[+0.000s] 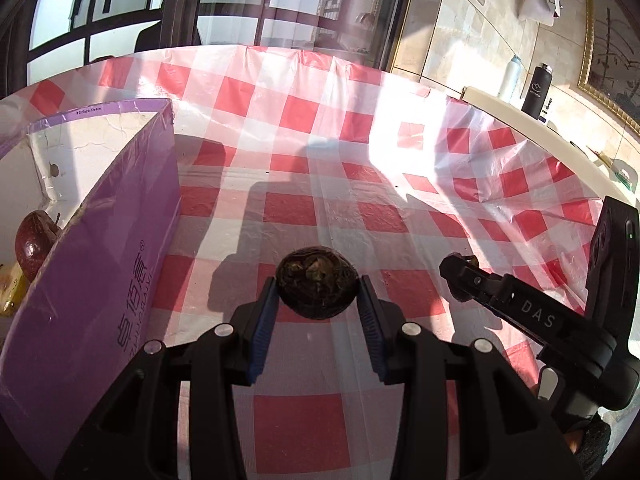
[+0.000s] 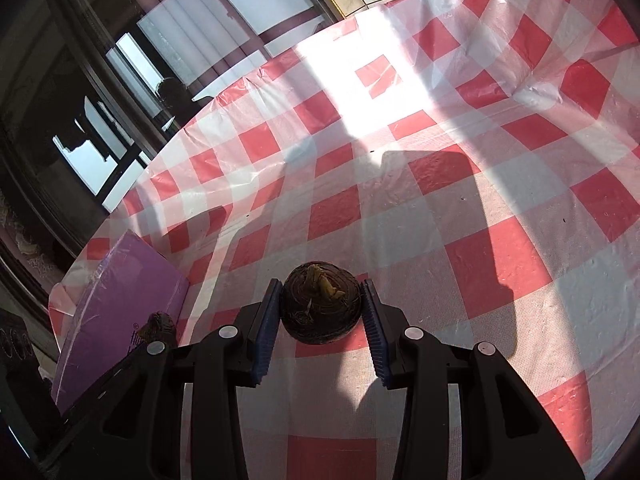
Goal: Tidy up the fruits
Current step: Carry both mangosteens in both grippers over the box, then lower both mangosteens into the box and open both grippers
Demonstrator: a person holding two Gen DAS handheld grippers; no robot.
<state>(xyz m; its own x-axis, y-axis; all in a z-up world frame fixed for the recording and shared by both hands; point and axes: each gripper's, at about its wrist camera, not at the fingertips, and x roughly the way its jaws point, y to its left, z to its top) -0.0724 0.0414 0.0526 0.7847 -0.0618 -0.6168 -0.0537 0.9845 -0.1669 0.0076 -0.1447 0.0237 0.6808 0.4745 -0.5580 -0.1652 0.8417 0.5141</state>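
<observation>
My left gripper (image 1: pixel 318 292) is shut on a dark brown water chestnut (image 1: pixel 317 285), held above the checked cloth. Just to its left stands a purple box (image 1: pixel 100 264); inside it lie a dark red fruit (image 1: pixel 34 246) and something yellow (image 1: pixel 12 292). My right gripper (image 2: pixel 322 308) is shut on a second dark water chestnut (image 2: pixel 322 306) with a yellowish sprout on top. In the left wrist view the right gripper (image 1: pixel 460 276) shows at the right, with a bit of its fruit peeking past the fingertip. The purple box (image 2: pixel 120 312) and the left gripper's chestnut (image 2: pixel 160 326) appear at the right wrist view's lower left.
A red-and-white checked plastic cloth (image 1: pixel 360 184) covers the round table. A bright sun patch lies across its far part. Beyond the table's right edge stand a black bottle (image 1: pixel 536 90) and a white bottle (image 1: pixel 510 80) on a pale counter. Dark window frames line the back.
</observation>
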